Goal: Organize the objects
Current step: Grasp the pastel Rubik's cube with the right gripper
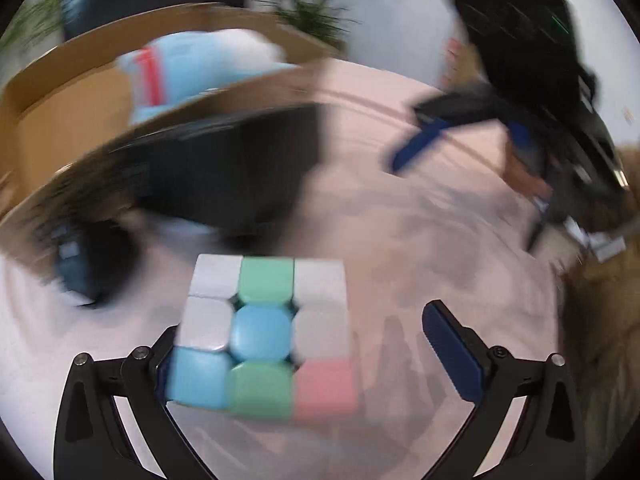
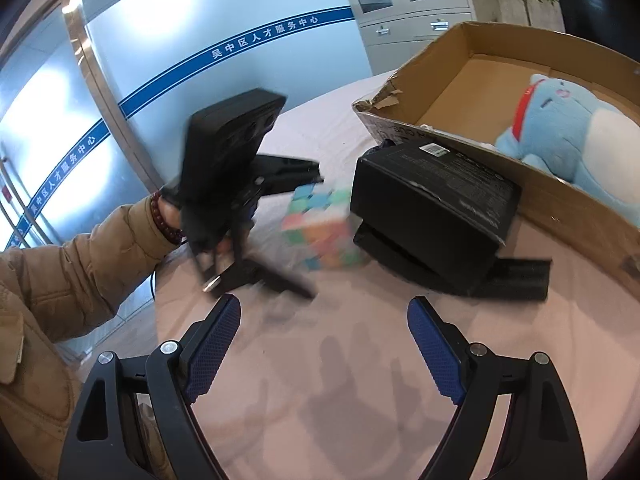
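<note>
Cube first: the pastel puzzle cube sits between my left gripper fingers, pressed against the left pad, while the right pad stands clear of it, so the jaws are wide and not clamped on anything. From the right wrist view the cube looks blurred, just beside the black box on the pink tablecloth. My right gripper is spread wide too, nothing between its fingers, hovering over bare cloth. Behind the black box is the open cardboard box with a blue plush toy lying inside it. The person's left hand, in a tan sleeve with a bead bracelet, holds the left rig tilted toward the cube. Left view is heavily smeared, so finer detail there I can't tell.
</note>
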{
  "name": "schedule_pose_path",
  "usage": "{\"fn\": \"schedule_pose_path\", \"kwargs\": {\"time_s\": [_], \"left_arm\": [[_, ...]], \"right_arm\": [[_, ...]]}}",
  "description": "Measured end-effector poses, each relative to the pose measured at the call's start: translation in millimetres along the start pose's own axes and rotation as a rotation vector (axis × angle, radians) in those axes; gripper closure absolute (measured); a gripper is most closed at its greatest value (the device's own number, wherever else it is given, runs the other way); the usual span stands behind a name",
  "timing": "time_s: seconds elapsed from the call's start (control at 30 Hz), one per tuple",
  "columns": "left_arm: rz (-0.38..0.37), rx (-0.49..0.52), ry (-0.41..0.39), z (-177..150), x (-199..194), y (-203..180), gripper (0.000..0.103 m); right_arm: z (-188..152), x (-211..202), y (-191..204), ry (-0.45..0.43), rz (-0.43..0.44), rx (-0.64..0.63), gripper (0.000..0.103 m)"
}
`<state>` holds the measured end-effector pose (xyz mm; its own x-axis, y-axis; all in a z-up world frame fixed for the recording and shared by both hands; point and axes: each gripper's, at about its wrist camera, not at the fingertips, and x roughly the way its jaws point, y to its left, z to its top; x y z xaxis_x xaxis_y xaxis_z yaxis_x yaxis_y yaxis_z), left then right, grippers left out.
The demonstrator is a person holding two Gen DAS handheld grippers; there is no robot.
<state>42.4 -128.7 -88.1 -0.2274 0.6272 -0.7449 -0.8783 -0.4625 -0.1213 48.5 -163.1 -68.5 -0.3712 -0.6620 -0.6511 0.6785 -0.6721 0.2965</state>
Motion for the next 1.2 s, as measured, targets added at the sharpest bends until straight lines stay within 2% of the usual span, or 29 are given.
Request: {"fn": "schedule_pose_path", "kwargs": {"time_s": [0.1, 0.17, 0.3, 0.43, 0.5, 0.57, 0.63, 0.73, 0.83, 1.2], "left_arm": [[-0.044, 0.078, 0.026, -1, 7, -40, 0.001], [-0.036, 0.096, 0.027, -3, 7, -57, 0.001], [-0.005, 0.026, -0.011, -12, -12, -53, 0.001], [0.029, -0.077, -0.075, -20, -30, -37, 0.002], [0.034, -0.083, -0.08, -25, -32, -40, 0.007], [0.025, -0.075, -0.054, -27, -24, -44, 0.032], [0.04, -0.068, -0.021, -30, -20, -47, 0.035], [0.002, -0.057, -0.021, -31, -20, -41, 0.042], [-0.012, -0.055, -0.013, -29, -18, -41, 0.042], [-0.013, -0.017, 0.012, -26, -13, -53, 0.042]], "right_arm": [[-11, -6, 13, 0.011, 0.007, -0.02, 0.017], [-17, -9, 20, 0.021, 0.023, -0.048, 0.017], [-14, 5, 42, 0.056, 0.07, -0.13, 0.017], [2, 27, 42, 0.081, 0.062, -0.2, 0.017], [10, 39, 39, 0.103, 0.069, -0.223, 0.017], [13, 48, 39, 0.122, 0.068, -0.249, 0.017], [16, 52, 36, 0.126, 0.096, -0.258, 0.017], [16, 54, 35, 0.134, 0.13, -0.26, 0.02], [17, 56, 34, 0.138, 0.144, -0.268, 0.028], [4, 53, 41, 0.17, 0.114, -0.365, 0.031]]}}
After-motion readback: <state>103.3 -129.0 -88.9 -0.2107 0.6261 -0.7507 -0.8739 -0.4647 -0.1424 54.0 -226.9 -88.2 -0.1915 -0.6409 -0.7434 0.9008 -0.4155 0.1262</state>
